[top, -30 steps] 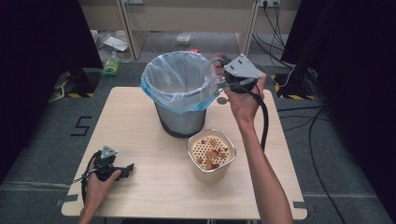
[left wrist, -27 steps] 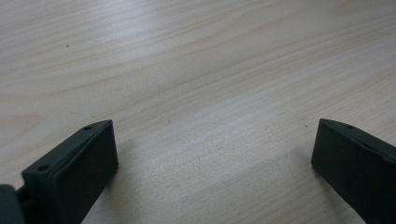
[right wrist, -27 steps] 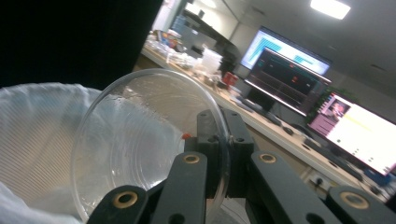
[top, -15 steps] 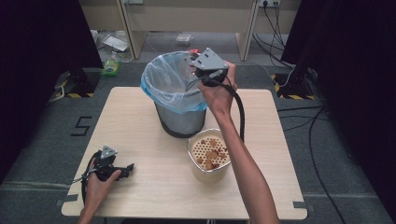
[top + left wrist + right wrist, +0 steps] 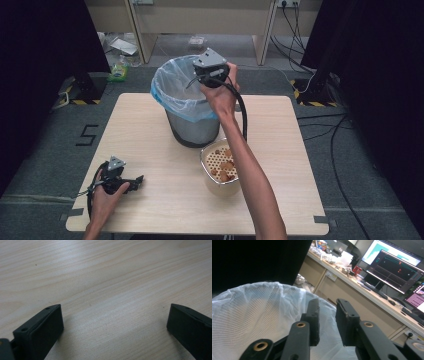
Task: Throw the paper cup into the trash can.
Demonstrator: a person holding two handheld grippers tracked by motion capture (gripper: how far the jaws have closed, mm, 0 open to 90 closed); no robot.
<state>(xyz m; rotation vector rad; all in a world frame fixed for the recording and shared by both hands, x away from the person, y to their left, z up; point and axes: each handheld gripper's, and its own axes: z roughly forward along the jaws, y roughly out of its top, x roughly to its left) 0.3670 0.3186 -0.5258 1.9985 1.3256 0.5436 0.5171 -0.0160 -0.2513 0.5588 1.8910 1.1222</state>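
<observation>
Blue-lined bin (image 5: 187,107) (basket (image 5: 222,170) beside)

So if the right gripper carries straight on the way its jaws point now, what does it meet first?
Most likely the translucent plastic liner of the grey bin: the right gripper, jaws just opening with nothing between them, points over its rim. Depth is unclear.

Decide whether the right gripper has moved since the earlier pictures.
Yes. The right gripper has shifted leftward, from beside the bin to above its open mouth; its jaws have just been opening, nothing between them.
</observation>
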